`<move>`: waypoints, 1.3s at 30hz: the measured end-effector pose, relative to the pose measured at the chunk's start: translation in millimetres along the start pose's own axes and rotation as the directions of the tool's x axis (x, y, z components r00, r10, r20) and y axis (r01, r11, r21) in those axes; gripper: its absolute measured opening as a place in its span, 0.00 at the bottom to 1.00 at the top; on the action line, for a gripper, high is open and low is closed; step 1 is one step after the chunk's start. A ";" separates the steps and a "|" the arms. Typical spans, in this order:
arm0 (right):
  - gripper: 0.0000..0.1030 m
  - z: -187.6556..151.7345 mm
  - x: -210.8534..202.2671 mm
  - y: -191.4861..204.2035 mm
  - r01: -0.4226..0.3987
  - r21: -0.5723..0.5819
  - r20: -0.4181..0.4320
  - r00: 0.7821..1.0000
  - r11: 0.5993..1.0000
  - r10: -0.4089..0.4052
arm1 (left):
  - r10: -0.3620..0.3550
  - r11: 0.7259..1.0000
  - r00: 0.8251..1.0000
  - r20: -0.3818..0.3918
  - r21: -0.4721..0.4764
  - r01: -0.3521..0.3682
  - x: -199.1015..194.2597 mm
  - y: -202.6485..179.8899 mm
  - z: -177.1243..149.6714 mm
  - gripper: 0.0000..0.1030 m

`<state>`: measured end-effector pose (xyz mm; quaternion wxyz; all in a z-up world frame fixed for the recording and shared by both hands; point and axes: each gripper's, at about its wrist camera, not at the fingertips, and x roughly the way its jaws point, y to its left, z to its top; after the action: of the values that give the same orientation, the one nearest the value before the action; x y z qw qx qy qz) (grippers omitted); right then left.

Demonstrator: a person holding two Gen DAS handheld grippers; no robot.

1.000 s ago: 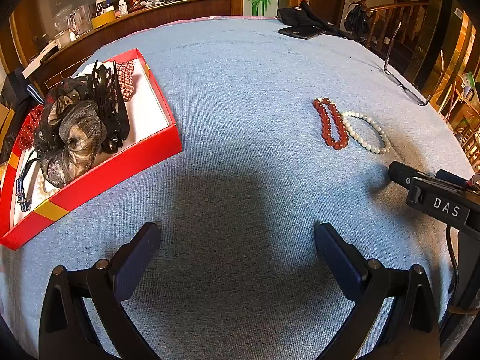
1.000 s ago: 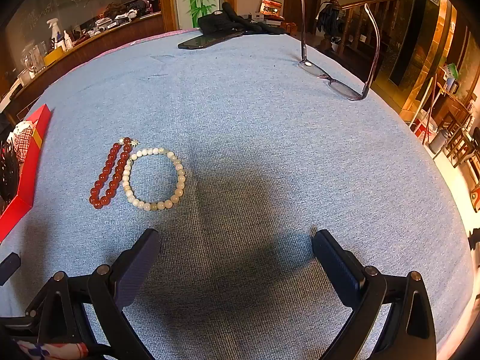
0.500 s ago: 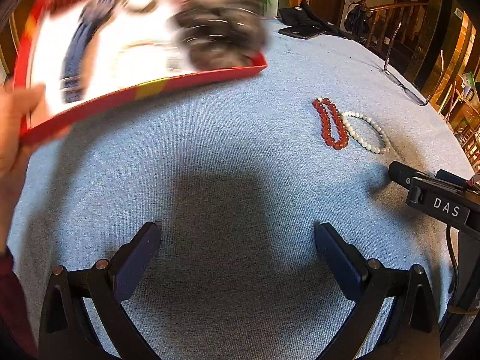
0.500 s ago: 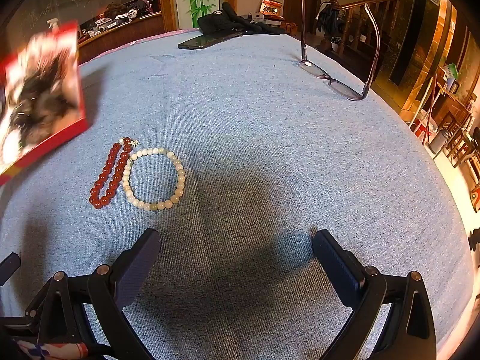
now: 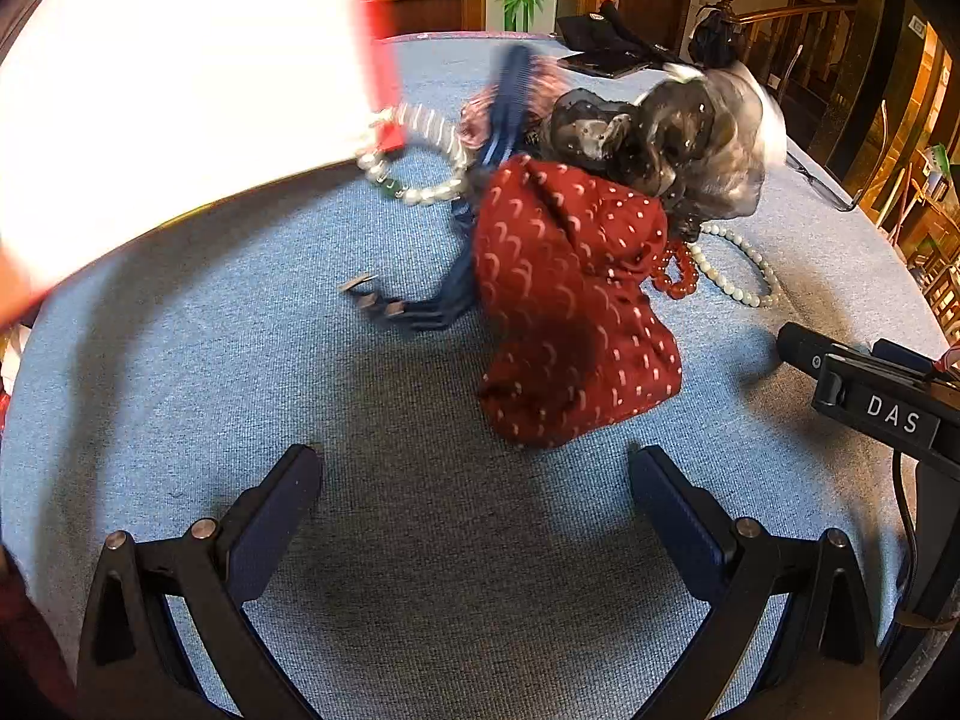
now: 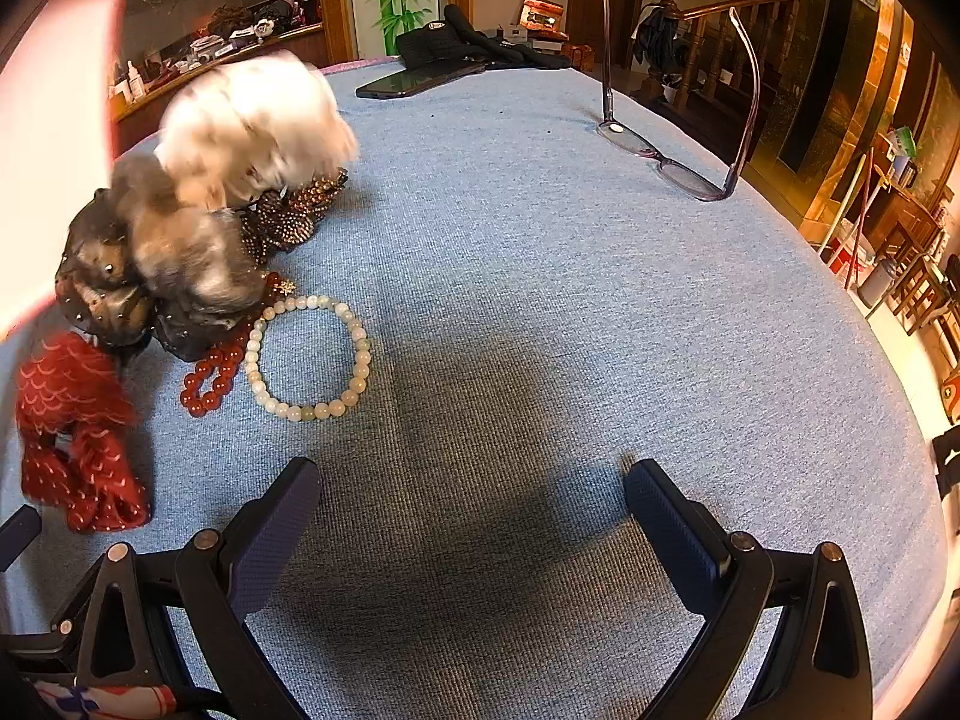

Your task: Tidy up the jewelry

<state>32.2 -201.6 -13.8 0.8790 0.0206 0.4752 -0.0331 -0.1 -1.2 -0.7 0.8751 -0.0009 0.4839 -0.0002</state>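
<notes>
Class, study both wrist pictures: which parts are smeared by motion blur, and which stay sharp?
Left wrist view: the red box is a bright overexposed smear, the blue strap streaked; the left claw is crisp. Right wrist view: the white fluffy piece is blurred; the pale bead bracelet and glasses are sharp.

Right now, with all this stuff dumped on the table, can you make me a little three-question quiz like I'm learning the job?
1. True or false: the left hand-held gripper is open and holds nothing.
2. What touches the red bead bracelet? A) eyeglasses B) pale bead bracelet C) phone
3. Fill in: the eyeglasses rest lenses-down with arms pointing ____.

Key: 1 true. 2 B. 3 up.
</notes>
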 end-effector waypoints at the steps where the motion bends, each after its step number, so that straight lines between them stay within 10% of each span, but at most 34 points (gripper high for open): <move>1: 1.00 0.0 0.1 -0.1 0.000 0.000 0.000 1.000 1.000 0.000 | 0.000 1.000 1.000 0.000 0.000 0.000 0.1 2.4 0.6 1.00; 21: 1.00 -12.1 -13.1 -19.4 -0.084 -0.006 -0.065 0.994 0.996 0.084 | 0.000 1.000 1.000 0.000 0.000 0.000 -0.7 1.9 1.3 1.00; 30: 1.00 -70.8 -111.5 -37.8 -0.189 0.025 0.155 0.971 0.982 0.183 | 0.008 1.000 1.000 -0.004 -0.009 -0.008 -8.7 5.5 -12.4 1.00; 39: 1.00 -92.7 -195.7 -33.9 -0.224 0.013 0.375 0.904 0.974 0.203 | 0.022 1.000 0.937 0.349 -0.011 -0.019 -148.0 32.8 -65.4 1.00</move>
<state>-154.6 -221.6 99.0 0.9503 0.0905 0.2940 0.0467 -134.2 31.7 89.8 0.9471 0.0009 0.3209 0.0109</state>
